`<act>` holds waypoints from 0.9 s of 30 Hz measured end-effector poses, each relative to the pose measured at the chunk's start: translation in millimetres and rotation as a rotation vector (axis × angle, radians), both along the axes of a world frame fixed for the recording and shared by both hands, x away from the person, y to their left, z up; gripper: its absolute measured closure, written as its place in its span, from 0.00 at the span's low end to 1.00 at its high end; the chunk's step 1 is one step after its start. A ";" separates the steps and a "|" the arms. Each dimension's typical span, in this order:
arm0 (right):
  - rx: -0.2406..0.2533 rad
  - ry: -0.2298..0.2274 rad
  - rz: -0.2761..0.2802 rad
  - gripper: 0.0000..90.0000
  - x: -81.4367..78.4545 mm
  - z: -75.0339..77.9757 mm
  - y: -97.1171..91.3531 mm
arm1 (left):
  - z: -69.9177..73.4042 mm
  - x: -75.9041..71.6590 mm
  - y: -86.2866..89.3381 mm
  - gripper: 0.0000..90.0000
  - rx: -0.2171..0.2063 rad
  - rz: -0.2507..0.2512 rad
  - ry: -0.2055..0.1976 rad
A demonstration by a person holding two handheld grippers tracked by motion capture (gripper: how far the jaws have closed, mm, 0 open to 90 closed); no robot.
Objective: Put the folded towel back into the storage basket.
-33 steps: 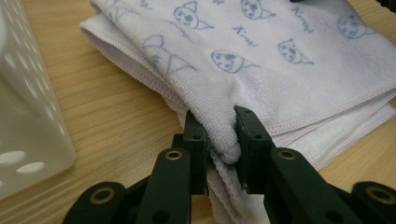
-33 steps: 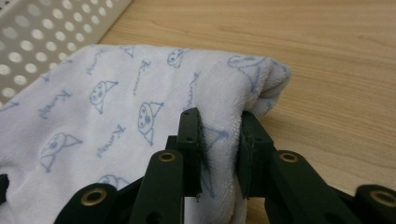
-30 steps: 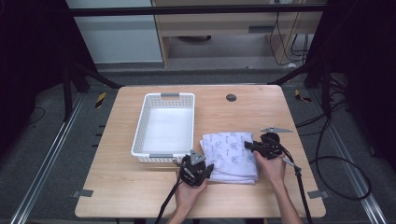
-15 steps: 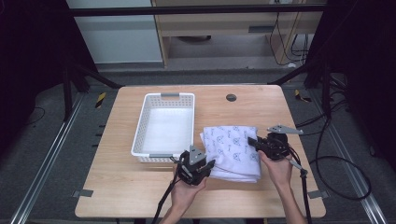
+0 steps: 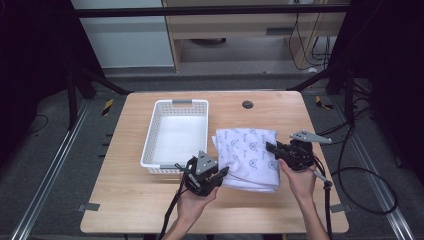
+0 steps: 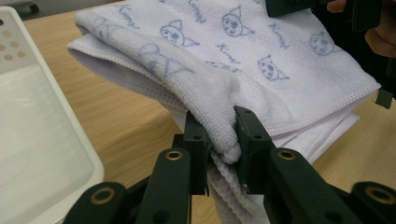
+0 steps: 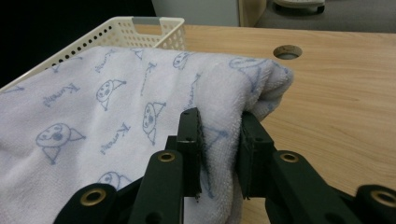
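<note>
Folded cat-print towel (image 5: 248,156) is pinched at opposite edges by left gripper (image 6: 219,135) and right gripper (image 7: 219,140). White basket (image 5: 175,135) stands empty; placement judged outstanding.

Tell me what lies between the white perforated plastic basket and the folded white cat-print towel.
Bare wooden table, seen in the high view as a narrow strip between the basket and the towel.

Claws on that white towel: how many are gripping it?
2: the left claw pinches the towel at its near left corner; the right claw pinches its right edge.
</note>
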State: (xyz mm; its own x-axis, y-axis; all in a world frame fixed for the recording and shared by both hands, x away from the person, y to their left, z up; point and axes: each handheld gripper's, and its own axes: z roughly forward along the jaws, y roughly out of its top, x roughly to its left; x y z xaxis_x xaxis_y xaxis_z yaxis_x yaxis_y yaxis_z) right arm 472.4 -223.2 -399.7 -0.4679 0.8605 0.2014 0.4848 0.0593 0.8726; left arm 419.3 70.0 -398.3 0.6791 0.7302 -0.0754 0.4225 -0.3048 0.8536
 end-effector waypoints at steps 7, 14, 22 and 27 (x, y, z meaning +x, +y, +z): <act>-0.016 -0.029 -0.002 0.82 -4.3 11.2 7.3 | 11.1 1.0 7.1 0.84 0.001 -0.002 -0.006; -0.014 -0.051 0.009 0.82 -6.2 23.3 19.0 | 20.5 -0.8 21.0 0.84 0.000 0.010 -0.032; -0.024 -0.085 0.030 0.82 -5.4 44.4 39.0 | 35.6 -1.7 42.4 0.84 -0.016 0.025 -0.061; -0.032 -0.103 0.036 0.82 -4.3 54.7 52.6 | 40.6 -1.5 52.9 0.84 -0.023 0.041 -0.071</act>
State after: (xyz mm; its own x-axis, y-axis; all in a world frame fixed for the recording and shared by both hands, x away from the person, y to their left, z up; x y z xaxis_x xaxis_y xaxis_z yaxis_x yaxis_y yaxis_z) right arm 468.1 -170.6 -345.0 -0.5153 0.8480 0.1237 0.3899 0.1034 0.9150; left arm 417.8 122.9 -357.7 0.6525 0.7564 -0.0451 0.3726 -0.2685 0.8883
